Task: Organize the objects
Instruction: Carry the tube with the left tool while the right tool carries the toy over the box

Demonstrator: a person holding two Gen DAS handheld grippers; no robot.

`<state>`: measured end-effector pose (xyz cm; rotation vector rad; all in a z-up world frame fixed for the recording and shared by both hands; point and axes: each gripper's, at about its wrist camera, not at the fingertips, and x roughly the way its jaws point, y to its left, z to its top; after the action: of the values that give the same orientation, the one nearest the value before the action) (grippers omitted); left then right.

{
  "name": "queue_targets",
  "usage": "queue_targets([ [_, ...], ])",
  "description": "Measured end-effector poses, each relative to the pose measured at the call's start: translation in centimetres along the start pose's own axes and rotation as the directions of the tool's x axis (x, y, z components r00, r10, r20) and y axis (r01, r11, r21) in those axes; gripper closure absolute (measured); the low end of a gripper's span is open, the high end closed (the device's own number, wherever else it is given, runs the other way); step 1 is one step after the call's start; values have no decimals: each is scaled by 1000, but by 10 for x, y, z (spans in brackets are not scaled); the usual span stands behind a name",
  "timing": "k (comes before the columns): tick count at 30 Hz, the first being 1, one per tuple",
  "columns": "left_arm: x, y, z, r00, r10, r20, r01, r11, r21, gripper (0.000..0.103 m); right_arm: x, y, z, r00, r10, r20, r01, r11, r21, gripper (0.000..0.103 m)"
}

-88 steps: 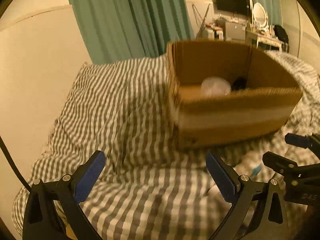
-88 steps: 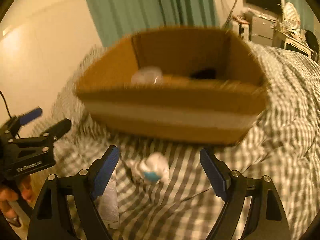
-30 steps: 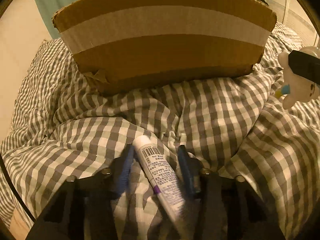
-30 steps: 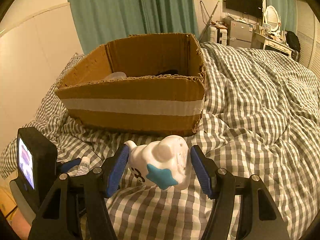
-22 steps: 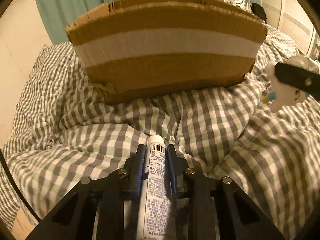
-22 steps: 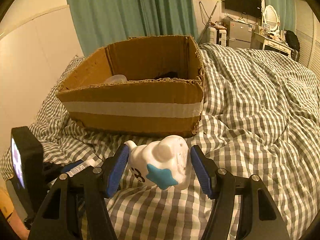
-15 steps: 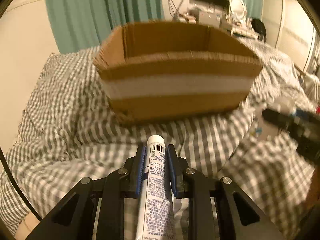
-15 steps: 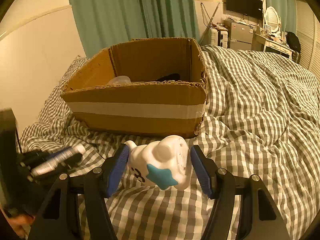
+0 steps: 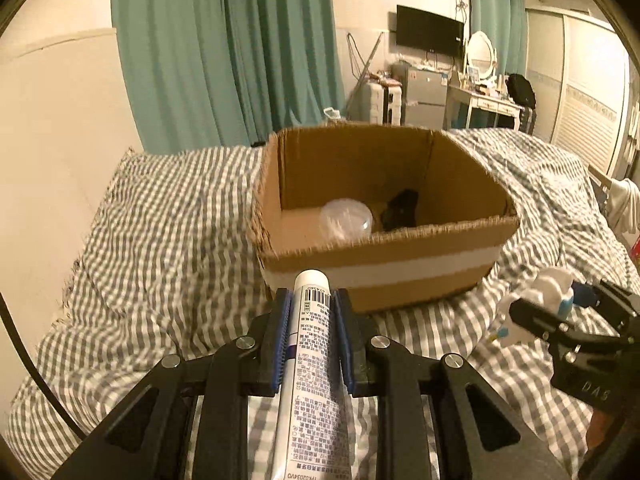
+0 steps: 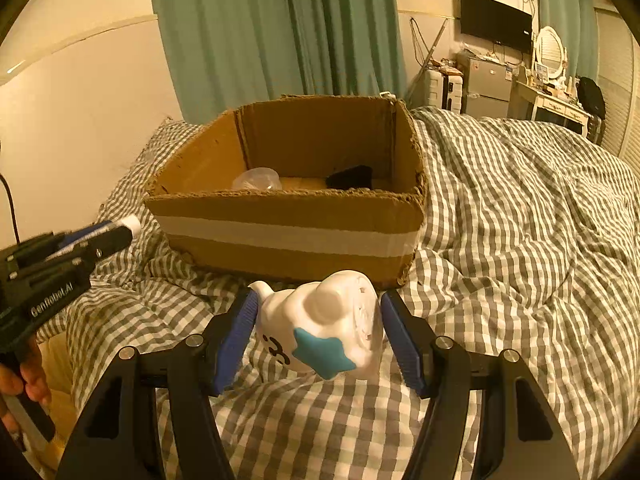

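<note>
Cardboard box [image 9: 384, 276] with a pale tape band across its near wall is seen standing open on a bed covered by a grey-and-white checked duvet [image 9: 168, 240]. Inside the box, a clear round plastic container [image 9: 346, 219] is seen lying near the middle of the floor, and a black object [image 9: 400, 210] is seen just to its right, toward the far right corner; what the black object is cannot be told. A white tube [image 9: 312, 368] printed with a barcode and small text is clamped between the blue pads of the left hand-held gripper [image 9: 311, 344], its rounded cap pointed toward the near wall of the box and held above the duvet. A white toy figure [image 10: 324, 320] with a teal star on its side is gripped between the blue pads of the right hand-held gripper [image 10: 318, 336], in front of the right end of the near wall and above the duvet. In the left wrist view the right hand-held gripper and the toy are seen at the right edge, well apart from the tube; in the right wrist view the left hand-held gripper is seen at the left edge with the tube cap protruding toward the box. Teal curtains [image 10: 280, 36] are hung behind the bed, and a wall-mounted television [image 10: 496, 26] and an oval mirror [image 10: 551, 52] are seen in the far right of the room.
</note>
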<state>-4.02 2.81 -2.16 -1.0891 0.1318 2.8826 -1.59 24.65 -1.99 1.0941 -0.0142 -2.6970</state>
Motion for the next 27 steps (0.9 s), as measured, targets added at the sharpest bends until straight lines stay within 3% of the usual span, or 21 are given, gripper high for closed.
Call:
queue_targets([
  [9, -6, 11, 38, 996, -47, 74, 49, 999, -23, 81, -5, 7, 30, 999, 29, 45, -28, 999, -29, 39],
  [17, 0, 19, 89, 986, -81, 144, 86, 996, -28, 81, -2, 10, 79, 993, 58, 106, -52, 997, -55, 39],
  [21, 17, 19, 112, 981, -92, 169, 98, 995, -29, 81, 10, 3, 106, 990, 72, 123, -66, 997, -50, 39],
  [27, 60, 18, 133, 984, -101, 146, 105, 994, -16, 81, 48, -7, 138, 992, 65, 107, -59, 997, -59, 39],
])
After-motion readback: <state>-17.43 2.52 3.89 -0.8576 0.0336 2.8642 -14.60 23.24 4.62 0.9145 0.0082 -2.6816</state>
